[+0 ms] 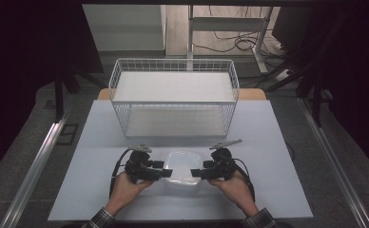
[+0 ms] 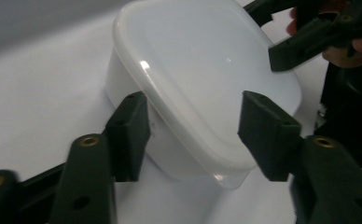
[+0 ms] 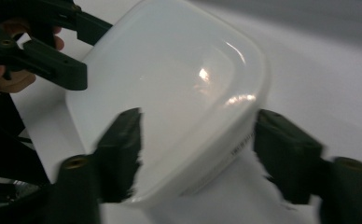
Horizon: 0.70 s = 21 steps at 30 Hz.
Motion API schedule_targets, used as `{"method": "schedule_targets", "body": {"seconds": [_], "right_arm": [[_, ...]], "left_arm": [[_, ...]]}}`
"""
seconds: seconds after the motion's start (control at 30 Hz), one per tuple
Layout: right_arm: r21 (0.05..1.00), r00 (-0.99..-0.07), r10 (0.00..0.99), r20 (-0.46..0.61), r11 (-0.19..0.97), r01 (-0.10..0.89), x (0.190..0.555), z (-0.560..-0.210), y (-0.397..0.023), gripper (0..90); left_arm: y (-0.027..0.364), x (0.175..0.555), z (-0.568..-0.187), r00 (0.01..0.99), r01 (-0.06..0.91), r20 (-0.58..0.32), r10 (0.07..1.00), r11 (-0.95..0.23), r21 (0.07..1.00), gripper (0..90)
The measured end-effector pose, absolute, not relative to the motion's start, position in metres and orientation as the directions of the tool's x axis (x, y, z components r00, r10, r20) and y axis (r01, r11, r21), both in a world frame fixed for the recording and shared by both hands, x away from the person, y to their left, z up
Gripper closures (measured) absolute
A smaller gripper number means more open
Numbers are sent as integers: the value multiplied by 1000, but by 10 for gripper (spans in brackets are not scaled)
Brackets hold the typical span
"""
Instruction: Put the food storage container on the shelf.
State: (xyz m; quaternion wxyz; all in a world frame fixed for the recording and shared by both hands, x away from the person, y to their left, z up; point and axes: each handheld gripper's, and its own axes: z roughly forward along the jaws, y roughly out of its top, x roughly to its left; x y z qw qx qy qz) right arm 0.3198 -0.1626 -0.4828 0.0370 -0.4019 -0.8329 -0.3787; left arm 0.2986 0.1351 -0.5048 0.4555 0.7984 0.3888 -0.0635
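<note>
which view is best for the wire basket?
High view: the white wire basket sits whole on the table behind the lidded container. Both gripper views look along open tongs at the container.

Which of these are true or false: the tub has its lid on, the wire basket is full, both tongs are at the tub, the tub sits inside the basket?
1. The white plastic tub has its lid on. True.
2. The wire basket is full of things. False: it looks empty.
3. The left tongs and right tongs reach the tub from opposite sides. True.
4. The tub sits inside the basket. False: it rests on the table, in front of the basket.
5. Both tongs are shut tight. False: their jaws stand apart around the tub's edges.
</note>
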Motion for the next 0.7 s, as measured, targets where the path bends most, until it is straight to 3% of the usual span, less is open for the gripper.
{"method": "schedule_targets", "body": {"seconds": [0.03, 0.1, 0.13, 0.4, 0.57, 0.7], "right_arm": [[601, -674, 641, 366, 390, 697, 320, -483, -163, 377], [600, -667, 647, 369, 382, 703, 316, -479, -166, 473], [592, -651, 656, 383, 367, 718, 311, -476, -168, 538], [613, -620, 661, 423, 296, 733, 306, -469, -174, 706], [643, -612, 670, 420, 256, 722, 305, -467, -175, 781], [687, -636, 682, 362, 265, 676, 302, -468, -172, 786]], "left_arm": [[135, 299, -505, 690, 679, -456, 563, -283, 678, 471], [138, 297, -504, 675, 693, -474, 566, -265, 670, 497], [140, 295, -503, 662, 704, -487, 570, -250, 665, 553], [147, 287, -498, 639, 701, -487, 596, -190, 687, 708], [152, 287, -498, 624, 703, -502, 599, -150, 695, 802], [150, 285, -497, 622, 694, -475, 623, -156, 703, 803]]}}
